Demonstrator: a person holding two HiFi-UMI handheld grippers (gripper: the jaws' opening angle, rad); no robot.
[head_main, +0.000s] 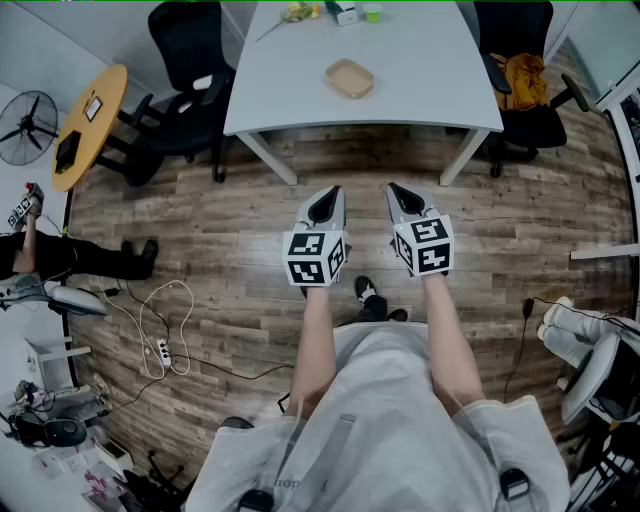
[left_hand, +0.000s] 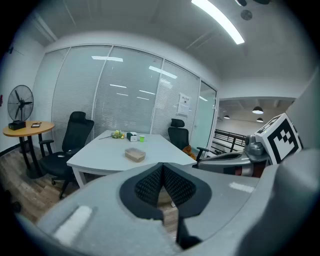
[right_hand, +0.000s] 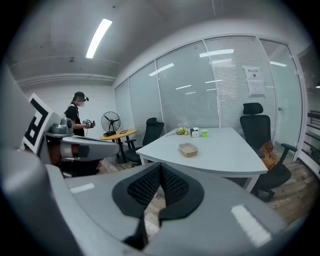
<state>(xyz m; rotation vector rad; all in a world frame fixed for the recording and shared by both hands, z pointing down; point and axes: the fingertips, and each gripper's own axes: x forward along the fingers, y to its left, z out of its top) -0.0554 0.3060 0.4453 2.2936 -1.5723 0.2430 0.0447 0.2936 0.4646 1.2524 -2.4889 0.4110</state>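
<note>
Left tool: my left tool has its ribbed black pads pressed together with nothing between them. It hangs over the wood-plank floor.
Right tool: my right tool is likewise closed on nothing. It sits level with the left tool and just beside it, tips aimed toward the worktop.
Nearest thing: a shallow tan tray sits alone near the middle of the white rectangular worktop. It is well apart from both tools and lies ahead, between their lines of aim.
Far end of worktop: a small green cup and a white box, with something yellow-green beside them, too small to identify.
Surroundings: a black office chair stands at the worktop's left side. Another on the right carries an ochre bag.
Step in hand (judgement): approach. Nothing is held or touched, and both tools are short of the worktop's near edge.
Next move calls for (judgement): closing the gap forward and raising the tips to worktop height. Whichever tool goes to the tray must part its pads before it meets the rim.
</note>
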